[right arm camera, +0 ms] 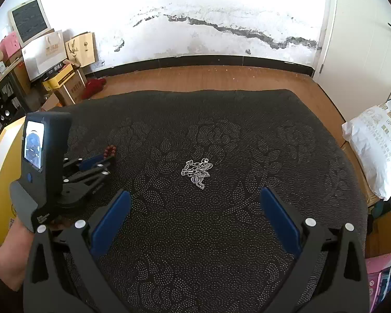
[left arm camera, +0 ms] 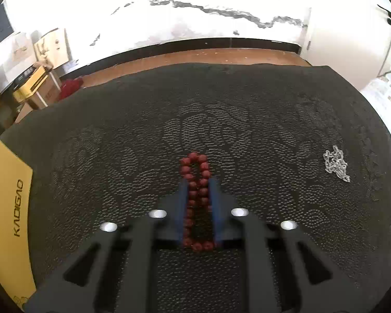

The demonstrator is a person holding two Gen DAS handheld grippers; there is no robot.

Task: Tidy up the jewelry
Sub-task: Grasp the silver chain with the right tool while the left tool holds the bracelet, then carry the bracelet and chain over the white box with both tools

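Left gripper [left arm camera: 198,182] clamped on the red bracelet [left arm camera: 197,200]; right gripper [right arm camera: 195,198] held wide apart above the silver chain [right arm camera: 197,171].

On the dark patterned mat [left arm camera: 247,120], the bracelet was squeezed into a long narrow loop between the left tool's blue pads [left arm camera: 183,203], both strands of beads pressed side by side, with one rounded end poking out past the tips and the other bulging behind them. The chain [left arm camera: 336,166] lay in a loose tangled heap well to the right of the bracelet, touching nothing. In the right wrist view that heap sat ahead of the spread blue pads [right arm camera: 111,216], not between them, and the left tool with a hand [right arm camera: 15,245] on it stood at the mat's left side, beads [right arm camera: 110,151] showing at its tip. A yellow box [left arm camera: 7,198] lay just beside the mat's left edge.
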